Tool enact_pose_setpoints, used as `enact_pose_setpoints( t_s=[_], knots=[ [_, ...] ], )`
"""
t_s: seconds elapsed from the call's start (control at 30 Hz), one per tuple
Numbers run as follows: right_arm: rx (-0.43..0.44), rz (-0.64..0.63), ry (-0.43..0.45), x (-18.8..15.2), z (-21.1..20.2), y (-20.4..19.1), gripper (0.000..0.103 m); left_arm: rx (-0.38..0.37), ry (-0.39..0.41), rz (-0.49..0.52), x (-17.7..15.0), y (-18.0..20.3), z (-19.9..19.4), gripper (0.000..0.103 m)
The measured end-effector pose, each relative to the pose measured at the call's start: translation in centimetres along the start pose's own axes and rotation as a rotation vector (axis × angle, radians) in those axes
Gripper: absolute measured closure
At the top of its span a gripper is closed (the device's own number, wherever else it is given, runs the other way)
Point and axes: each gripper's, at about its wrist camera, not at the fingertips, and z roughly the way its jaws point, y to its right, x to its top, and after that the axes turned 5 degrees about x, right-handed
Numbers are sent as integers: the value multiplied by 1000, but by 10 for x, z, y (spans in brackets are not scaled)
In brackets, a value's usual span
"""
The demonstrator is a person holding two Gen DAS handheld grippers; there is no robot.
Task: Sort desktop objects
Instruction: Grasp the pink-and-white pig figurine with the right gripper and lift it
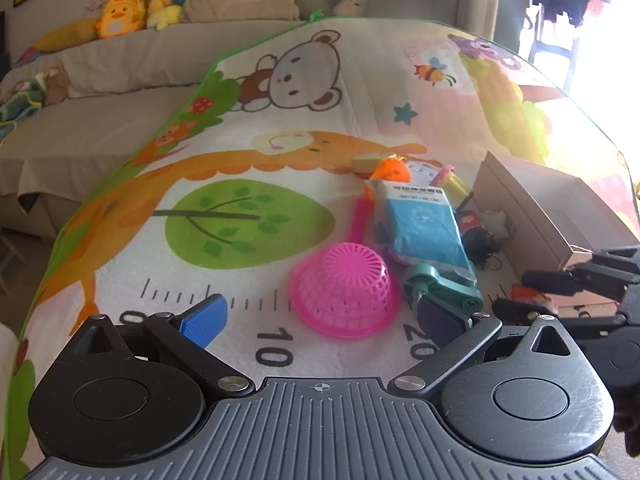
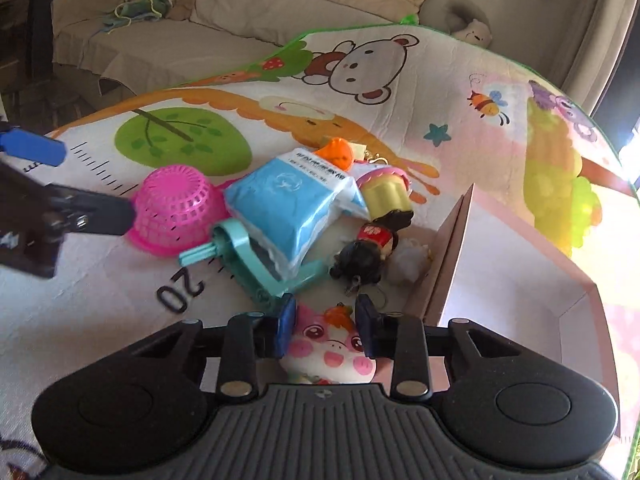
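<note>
My left gripper (image 1: 320, 316) is wide open over the cartoon mat, nothing between its blue pads (image 1: 204, 320). An upturned pink basket (image 1: 344, 292) lies just ahead of it, with a pink handle behind. Beyond lie a blue packet (image 1: 424, 232) and a teal clip (image 1: 440, 288). My right gripper (image 2: 326, 330) is shut on a pink plush toy (image 2: 328, 356), low beside the open cardboard box (image 2: 500, 280). Ahead of it are the teal clip (image 2: 240, 256), the blue packet (image 2: 288, 200), a dark-haired doll keychain (image 2: 364, 252) and a yellow-and-pink toy cup (image 2: 388, 196).
An orange toy (image 2: 340, 152) and a white fluffy thing (image 2: 408, 260) sit in the pile. The left gripper (image 2: 60, 180) shows at the left edge of the right wrist view. A sofa (image 1: 120, 92) with plush toys and cushions stands behind the mat.
</note>
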Motion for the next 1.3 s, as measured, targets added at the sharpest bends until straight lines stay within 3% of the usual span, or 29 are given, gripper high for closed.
enact_pose_setpoints(
  t_s=[0.3, 0.37, 0.47, 0.53, 0.6, 0.7, 0.73, 0.87, 1.07, 1.3],
  knots=[
    [53, 162, 8, -51, -57, 31, 71, -48, -50, 53, 4, 31, 36, 0],
    [43, 208, 38, -53, -67, 44, 65, -53, -54, 62, 2, 36, 40, 0],
    [-43, 293, 106, -49, -83, 72, 53, -47, -48, 74, -1, 39, 41, 2],
    [-95, 349, 130, -47, -89, 91, 46, -32, -37, 86, -2, 39, 38, 22],
    [-135, 398, 123, -48, -89, 109, 46, -39, -26, 87, -3, 37, 33, 29],
    [-105, 466, 78, -55, -83, 119, 45, -61, -47, 84, -9, 33, 28, 55],
    [-84, 481, 64, -59, -81, 119, 44, -71, -44, 90, -13, 32, 24, 56],
    [-29, 473, 34, -68, -74, 101, 44, -110, -45, 148, -31, 37, 7, 57],
    [40, 425, 33, -63, -66, 75, 41, -249, -77, 157, -47, 40, -18, 54],
    [130, 377, 55, -55, -67, 51, 38, -186, -40, 121, -43, 27, -28, 32]
  ],
)
